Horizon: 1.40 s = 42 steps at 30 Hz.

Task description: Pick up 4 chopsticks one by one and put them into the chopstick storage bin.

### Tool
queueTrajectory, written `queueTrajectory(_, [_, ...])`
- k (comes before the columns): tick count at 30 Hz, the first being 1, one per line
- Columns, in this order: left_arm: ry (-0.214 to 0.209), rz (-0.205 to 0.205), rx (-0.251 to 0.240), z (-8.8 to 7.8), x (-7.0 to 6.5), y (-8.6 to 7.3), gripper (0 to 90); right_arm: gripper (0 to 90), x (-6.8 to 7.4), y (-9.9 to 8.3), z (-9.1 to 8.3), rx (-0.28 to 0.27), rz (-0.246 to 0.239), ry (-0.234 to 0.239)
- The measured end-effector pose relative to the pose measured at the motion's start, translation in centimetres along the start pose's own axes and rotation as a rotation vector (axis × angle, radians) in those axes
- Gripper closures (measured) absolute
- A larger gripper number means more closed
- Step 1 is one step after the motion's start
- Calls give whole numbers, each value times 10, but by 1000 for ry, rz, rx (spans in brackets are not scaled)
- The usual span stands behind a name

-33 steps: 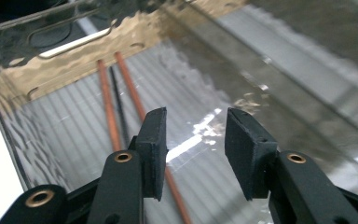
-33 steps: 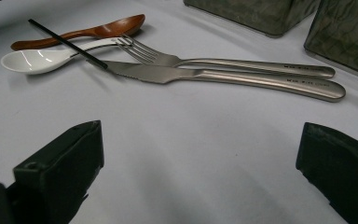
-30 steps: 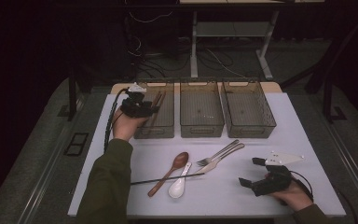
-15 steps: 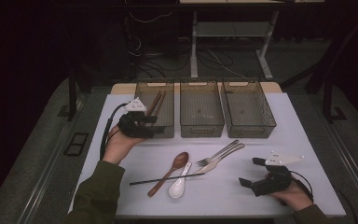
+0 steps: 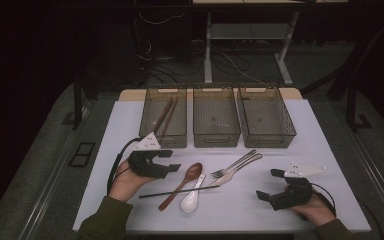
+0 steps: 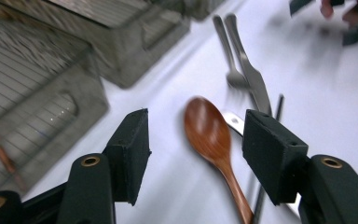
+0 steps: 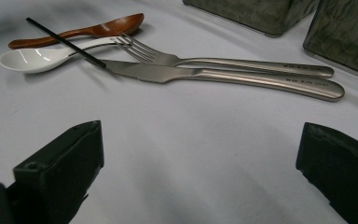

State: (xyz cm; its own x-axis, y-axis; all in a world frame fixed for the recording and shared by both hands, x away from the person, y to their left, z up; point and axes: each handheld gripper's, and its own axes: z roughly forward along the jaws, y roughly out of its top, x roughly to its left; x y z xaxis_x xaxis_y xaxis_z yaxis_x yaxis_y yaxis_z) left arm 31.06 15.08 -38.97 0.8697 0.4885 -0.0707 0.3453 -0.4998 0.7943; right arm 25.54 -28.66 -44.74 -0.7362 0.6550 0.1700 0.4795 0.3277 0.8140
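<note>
Back from the left bin point(image 5: 164, 116), left tool point(image 5: 172, 161) hovers released by the wooden spoon point(image 6: 209, 135), jaws just widened; right tool point(image 5: 270, 184) rests released.

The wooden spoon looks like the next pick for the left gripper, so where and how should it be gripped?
Judging by its pose, grip the wooden spoon at the neck just below the bowl, coming down from above with the open left gripper across the handle. The handle's lower part runs under the black chopstick and close beside the white spoon.

Between my matt black jaws lay a glossy wooden spoon point(image 6: 208, 128); the fork point(image 7: 223, 62) and knife point(image 7: 223, 76) were brushed metal
</note>
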Motion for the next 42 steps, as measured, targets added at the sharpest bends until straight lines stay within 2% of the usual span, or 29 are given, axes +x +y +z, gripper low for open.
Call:
queueTrajectory(7, [-36, 29, 5, -2, -12, -23, 463, 5, 0, 0, 0, -2, -5, 2])
queueTrajectory(10, [-61, 23, 2, -2, -16, -32, 511, 5, 1, 0, 0, -4, -5, 2])
queueTrajectory(15, [-89, 42, 7, 1, -24, -41, 605, 5, 1, 0, 0, -5, -5, 2])
queueTrajectory(23, [-131, 72, 54, 17, -31, -42, 703, 5, 1, 0, 2, 3, -7, 4])
queueTrajectory(33, [-153, 99, 79, 30, -33, -40, 749, 5, 1, 0, 2, 5, -10, 6])
queueTrajectory(39, [-159, 104, 106, 35, -34, -41, 772, 5, 1, 0, 3, 5, -13, 8])
queueTrajectory(42, [-163, 93, 111, 37, -34, -41, 781, 5, 1, 0, 3, 4, -14, 8])
